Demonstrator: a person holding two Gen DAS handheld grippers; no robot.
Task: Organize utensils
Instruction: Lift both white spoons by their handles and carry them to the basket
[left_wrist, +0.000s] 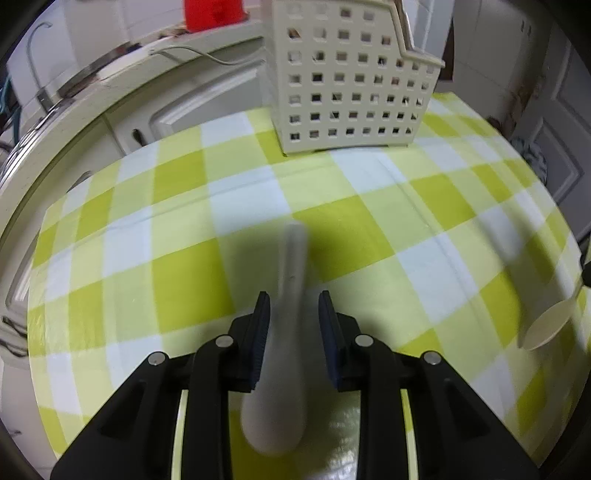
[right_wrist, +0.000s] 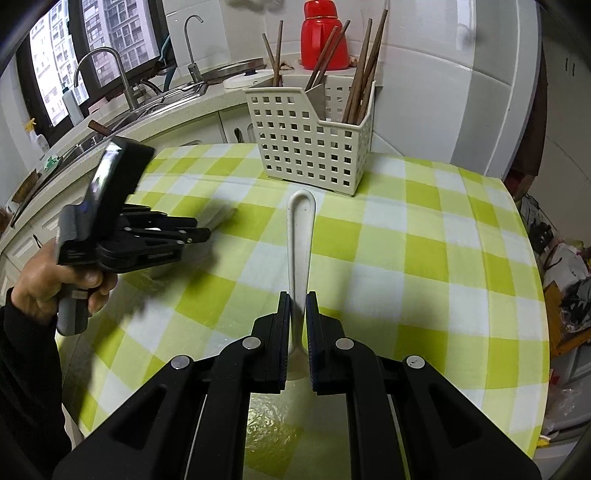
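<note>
A: What's hard to see in the left wrist view?

B: The white spoon (left_wrist: 284, 343) is blurring badly betw. the fingers of the left gripper (left_wrist: 293, 306). Its bowl end is sitting low, near the cam, and the handle is pointing toward the basket (left_wrist: 351, 85). The jaws are standing apart w/ gaps showing; can't tell if either pad is touching it. A second spoon (left_wrist: 546, 328) is showing at the right edge of the table (left_wrist: 184, 221), partly cut off by the frame.

A: And the right side?

B: The right gripper (right_wrist: 297, 310) is clamping a white spoon (right_wrist: 301, 236) by the lower part of its handle. The bowl is mostly hiding behind the fingers. The handle is sticking forward over the checked green cloth, tip near the basket (right_wrist: 306, 147) but not touching.

A: Left gripper from there?

B: It (right_wrist: 207, 225) is blurring near the left edge of the table (right_wrist: 424, 258), w/ the person's hand (right_wrist: 55, 280) wrapping its grip. Can't make out what's betw. its fingers from here.

A: Basket contents?

B: It's standing at the far edge of the table. Brown chopsticks (right_wrist: 362, 81) are leaning in the right compartment, a few more in the back left. A red jug (right_wrist: 324, 37) is sitting behind on the counter.
</note>
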